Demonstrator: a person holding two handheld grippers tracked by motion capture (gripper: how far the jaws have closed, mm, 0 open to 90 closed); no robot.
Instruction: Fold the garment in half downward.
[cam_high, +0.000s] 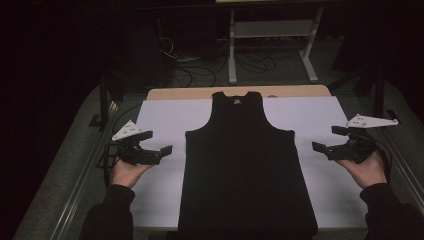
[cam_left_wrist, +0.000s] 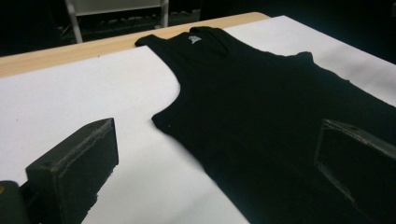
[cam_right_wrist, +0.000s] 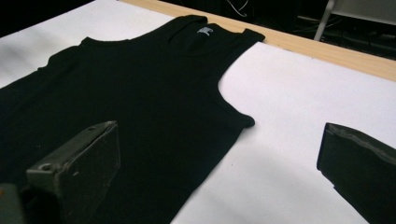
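Note:
A black tank top lies flat and spread out on the white sheet, neck toward the far edge, a small label at its collar. My left gripper hovers open to the left of the garment, near its armhole, holding nothing. My right gripper hovers open on the garment's right side, also with nothing in it. In the left gripper view the tank top stretches ahead between the wide-spread jaws. From the right gripper view the tank top lies ahead and to the left, its armhole edge in front.
The white sheet covers a wooden table whose far edge shows bare. Beyond it stand a white metal frame and cables on the floor. Metal rails run along both sides of the table.

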